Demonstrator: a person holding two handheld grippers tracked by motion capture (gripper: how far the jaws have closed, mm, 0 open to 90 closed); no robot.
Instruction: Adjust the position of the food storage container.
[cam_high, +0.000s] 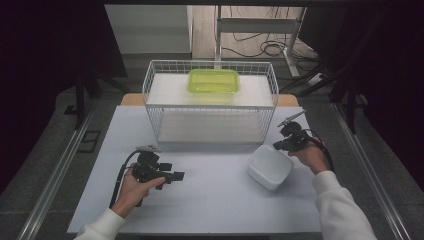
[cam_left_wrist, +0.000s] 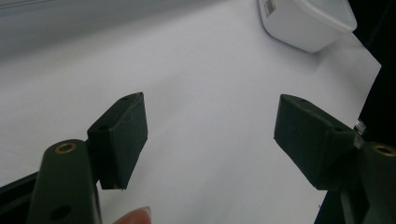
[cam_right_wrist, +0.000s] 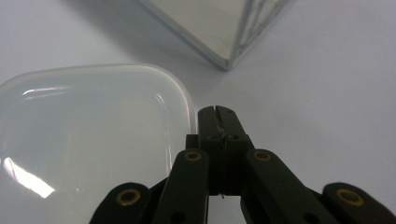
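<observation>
right gripper (cam_right_wrist: 218, 112) had its jaws pressed together on nothing, just beside the rim of the white lidded container (cam_high: 269, 166) on the table (cam_high: 210, 200) near the wire basket (cam_high: 210, 100), while left gripper (cam_left_wrist: 210, 135) sat well apart, jaws spread wide and empty.

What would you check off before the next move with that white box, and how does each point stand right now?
1. Left gripper jaws apart, nothing between: ok.
2. Right gripper shut beside the white container, gripping nothing: ok.
3. White container lid on: ok.
4. Wire rack lower shelf free for it: ok.
5. Green container sits on the rack's top shelf, out of the way: ok.
6. Right jaws touching the container's rim: cannot tell.
</observation>
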